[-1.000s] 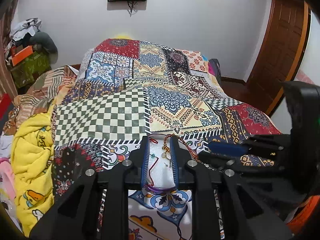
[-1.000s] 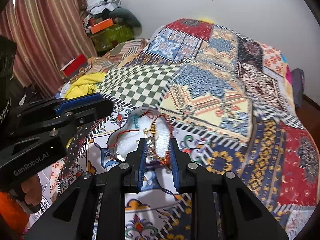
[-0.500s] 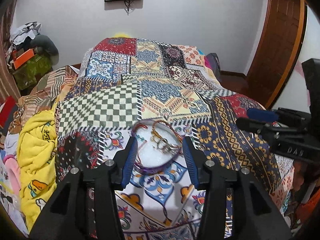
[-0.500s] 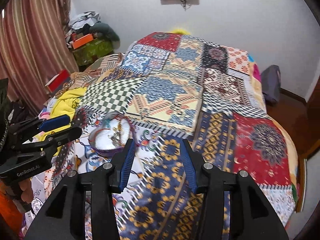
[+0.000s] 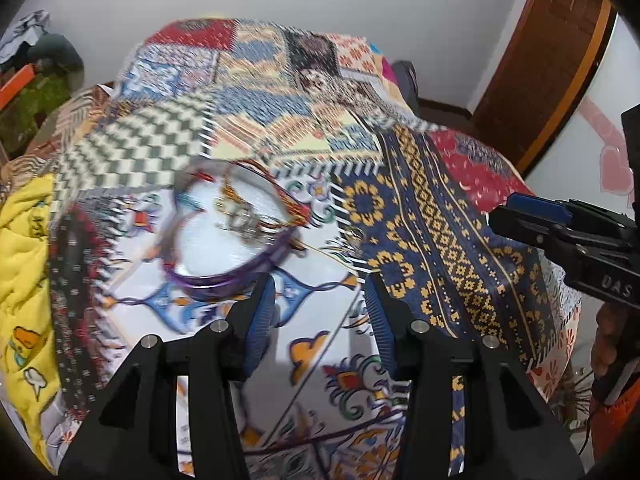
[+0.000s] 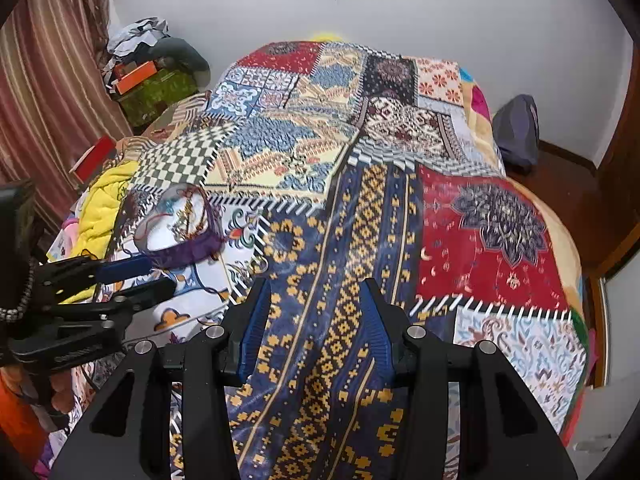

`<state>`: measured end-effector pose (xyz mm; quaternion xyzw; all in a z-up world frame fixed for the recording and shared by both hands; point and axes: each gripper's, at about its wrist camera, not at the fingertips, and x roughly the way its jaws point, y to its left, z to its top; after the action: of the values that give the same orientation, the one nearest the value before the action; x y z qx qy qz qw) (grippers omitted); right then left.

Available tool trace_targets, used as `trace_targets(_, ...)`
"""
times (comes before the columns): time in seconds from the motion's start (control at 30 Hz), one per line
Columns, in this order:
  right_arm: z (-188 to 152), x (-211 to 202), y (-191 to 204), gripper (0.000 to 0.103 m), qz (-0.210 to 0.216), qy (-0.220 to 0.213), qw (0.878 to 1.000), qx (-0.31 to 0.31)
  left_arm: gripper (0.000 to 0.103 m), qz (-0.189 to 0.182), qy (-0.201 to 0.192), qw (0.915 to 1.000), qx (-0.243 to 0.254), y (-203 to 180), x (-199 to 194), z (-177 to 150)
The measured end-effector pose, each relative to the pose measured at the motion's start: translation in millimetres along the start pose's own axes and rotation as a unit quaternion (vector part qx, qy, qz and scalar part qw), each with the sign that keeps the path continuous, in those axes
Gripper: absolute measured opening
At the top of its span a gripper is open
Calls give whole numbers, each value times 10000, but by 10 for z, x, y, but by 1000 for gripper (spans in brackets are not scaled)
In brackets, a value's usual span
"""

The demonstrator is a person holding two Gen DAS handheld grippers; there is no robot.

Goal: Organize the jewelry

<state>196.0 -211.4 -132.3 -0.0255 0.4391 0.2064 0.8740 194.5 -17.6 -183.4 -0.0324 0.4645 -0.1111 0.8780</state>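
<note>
Left gripper open, nothing between jaws, above patchwork bedspread. Round dish with jewelry ahead-left, blurred. Right gripper at right edge.

Even, soft indoor light fills both views, with no hard shadows and no glare on the white wall. The left wrist view is smeared by motion: the quilt beyond the jaws and the dish just ahead of the left jaw are streaked, while the jaws stay sharp. The right wrist view is crisper, lightly blurred ahead of its jaws. Fisheye bending curves the edges, and the corners fall black.
</note>
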Motion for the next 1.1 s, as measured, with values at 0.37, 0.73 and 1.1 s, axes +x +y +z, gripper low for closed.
trace_targets(0.37,-94,202,-67,42,188,233,9995,105,15,-138,366,9985,393,-268,569,140)
trace_targets(0.73,-120,318,-87,42,306,351,9988,153,8,4,219,9990,384,-291,696,181)
trace_targets(1.1,-13,448,183,42,444,427,9980,-129,8,-163,-207,9997,-12,-7,191,126)
